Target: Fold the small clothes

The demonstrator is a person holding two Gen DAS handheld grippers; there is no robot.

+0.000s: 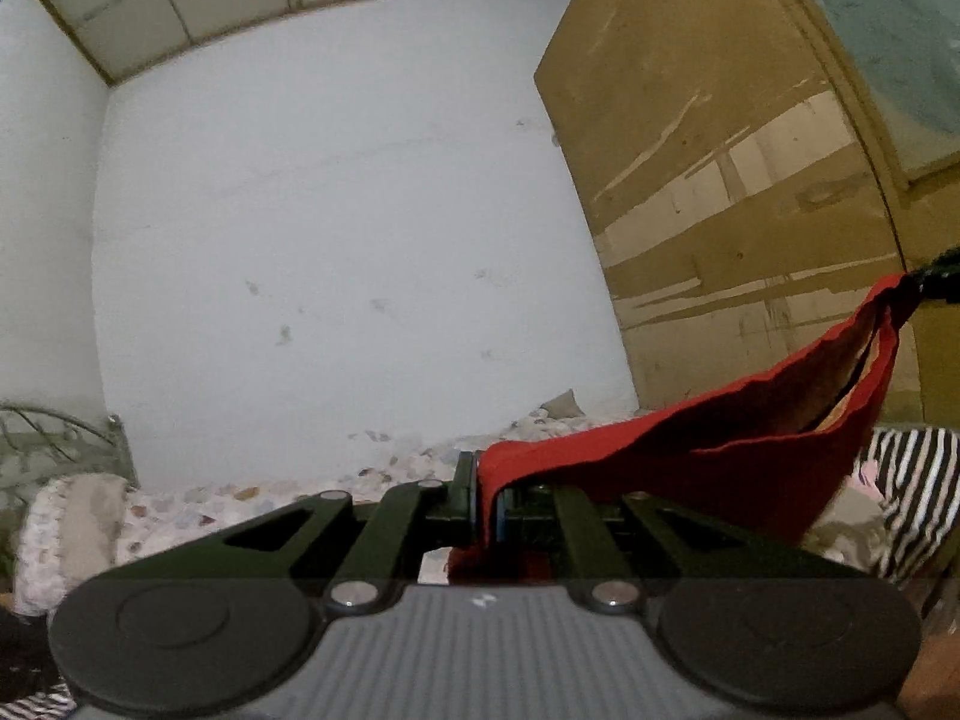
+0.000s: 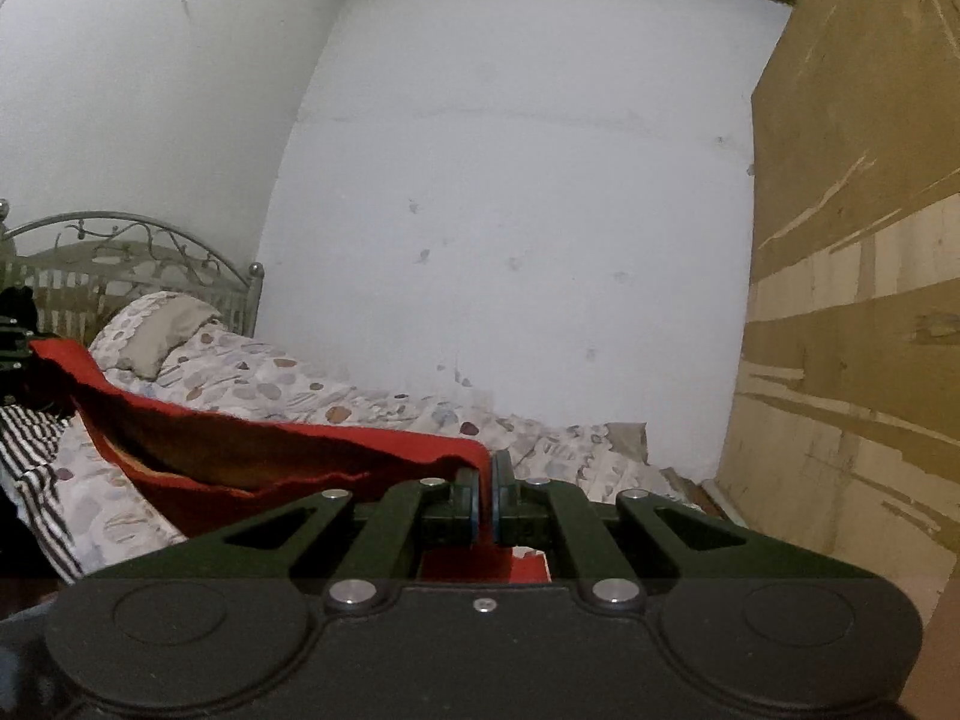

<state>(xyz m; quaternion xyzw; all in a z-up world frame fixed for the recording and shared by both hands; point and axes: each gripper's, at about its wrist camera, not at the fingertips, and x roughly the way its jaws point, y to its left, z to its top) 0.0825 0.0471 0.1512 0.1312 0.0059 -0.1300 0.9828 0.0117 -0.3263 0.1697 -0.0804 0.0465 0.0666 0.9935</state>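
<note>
From the left wrist camera we see our left gripper (image 1: 487,501) with its fingers pressed together on one corner of the red garment (image 1: 690,450), a bit of red cloth also poking out below the pinch. From there the garment stretches up and to the right, lifted in the air above the bed (image 1: 270,492), to where the right gripper (image 1: 936,276) shows only as a dark tip at the frame edge, holding the far end. This view alone gives us the striped fabric (image 1: 918,486) lying on the bed at the right, beneath the raised cloth, and the big cardboard sheet (image 1: 720,180) leaning against the wall. The right wrist camera shows what the first barely catches: the metal headboard (image 2: 138,252) in full, the pillow (image 2: 156,330) in front of it, and the pebble-patterned sheet running along the white wall (image 2: 510,180). Here our right gripper (image 2: 485,501) has its fingers closed tight on the other corner of the red garment (image 2: 252,450), which sags slightly as it runs left to the left gripper (image 2: 15,342), seen dark at the edge. The garment's top hem hangs open along its length, showing an orange-brown inner side. Striped fabric (image 2: 30,450) lies under it at the left.
</note>
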